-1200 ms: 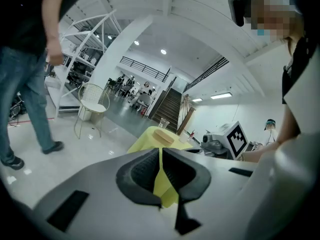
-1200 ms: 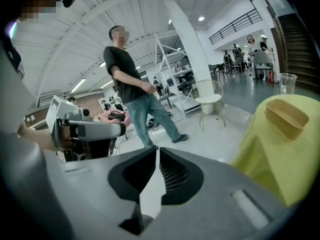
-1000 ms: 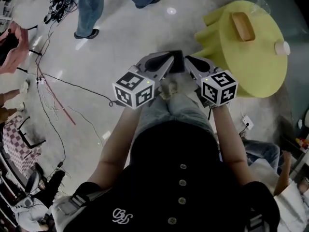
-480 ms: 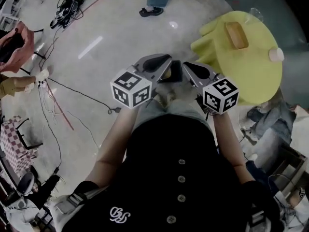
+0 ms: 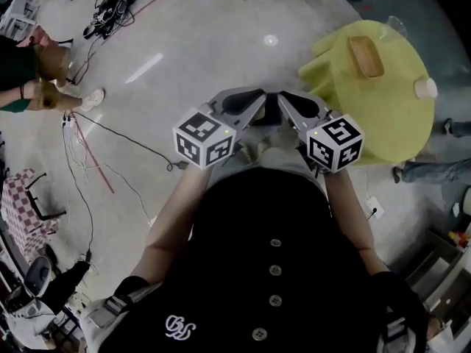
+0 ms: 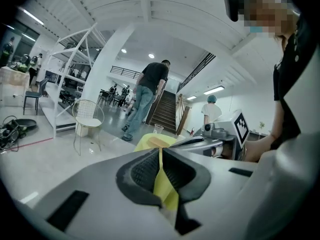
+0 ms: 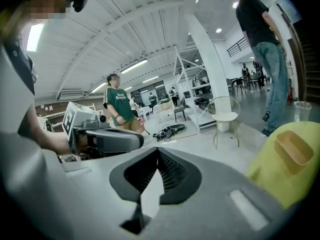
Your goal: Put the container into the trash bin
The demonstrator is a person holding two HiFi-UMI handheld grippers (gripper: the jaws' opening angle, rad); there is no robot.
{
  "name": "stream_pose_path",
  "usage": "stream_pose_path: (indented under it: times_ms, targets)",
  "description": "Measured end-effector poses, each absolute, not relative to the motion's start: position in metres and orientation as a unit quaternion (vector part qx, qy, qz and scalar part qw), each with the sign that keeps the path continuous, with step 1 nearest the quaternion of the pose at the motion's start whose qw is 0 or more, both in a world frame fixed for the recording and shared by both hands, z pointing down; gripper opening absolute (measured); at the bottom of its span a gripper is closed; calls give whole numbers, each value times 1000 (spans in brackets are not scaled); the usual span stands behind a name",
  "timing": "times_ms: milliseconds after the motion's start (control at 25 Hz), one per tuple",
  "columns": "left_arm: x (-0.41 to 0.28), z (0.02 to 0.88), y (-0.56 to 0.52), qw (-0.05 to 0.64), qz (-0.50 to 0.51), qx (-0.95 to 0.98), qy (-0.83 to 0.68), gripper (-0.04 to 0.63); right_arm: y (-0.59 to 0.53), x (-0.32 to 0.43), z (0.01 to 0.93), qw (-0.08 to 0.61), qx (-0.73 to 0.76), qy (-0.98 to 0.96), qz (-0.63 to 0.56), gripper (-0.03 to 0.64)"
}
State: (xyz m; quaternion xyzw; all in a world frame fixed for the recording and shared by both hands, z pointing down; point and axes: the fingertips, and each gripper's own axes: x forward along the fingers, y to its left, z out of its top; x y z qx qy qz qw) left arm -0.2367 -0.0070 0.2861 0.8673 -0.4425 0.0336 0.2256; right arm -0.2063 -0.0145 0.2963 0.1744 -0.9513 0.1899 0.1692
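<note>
A shallow tan container [image 5: 366, 56] lies on the round yellow table [image 5: 383, 116] at the right of the head view. The same container [image 7: 294, 146] shows at the right edge of the right gripper view. In the left gripper view the container [image 6: 159, 142] peeks out just above the jaw tips. I hold both grippers close in front of my body, apart from the table. My left gripper [image 5: 257, 104] is shut with nothing in it. My right gripper [image 5: 284, 102] is also shut and empty. Their tips nearly meet. No trash bin shows in any view.
A clear cup [image 5: 395, 25] and a white cup [image 5: 426, 87] stand on the table's rim. Cables [image 5: 96, 134] trail over the floor at the left. A white wire chair [image 7: 223, 115] stands beyond. A person in green [image 7: 118, 109] and a walking person [image 6: 147, 96] are nearby.
Both grippers have risen slightly and stay side by side. The legs that crossed the top of the head view have gone from it. A person now shows at the upper left.
</note>
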Motion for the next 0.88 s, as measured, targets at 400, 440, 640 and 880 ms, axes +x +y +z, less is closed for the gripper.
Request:
stream_pose_path:
  times_ms: [400,440,640,880]
  targets:
    - [-232,299,-5,241,43,866,-437,27,-19,-203,294,179,167,-951,187,5]
    - [-231,300,-5,242,45,867,-434,26,-21,-202,293,180,167,-952,185,4]
    - [-224,302,-8,247,44,869,-426,26,-20,-199,288,196,160,-952,175,3]
    - [-210,308,-12,256,43,869,-421,28,-20,-190,290,215,136,-951,174,3]
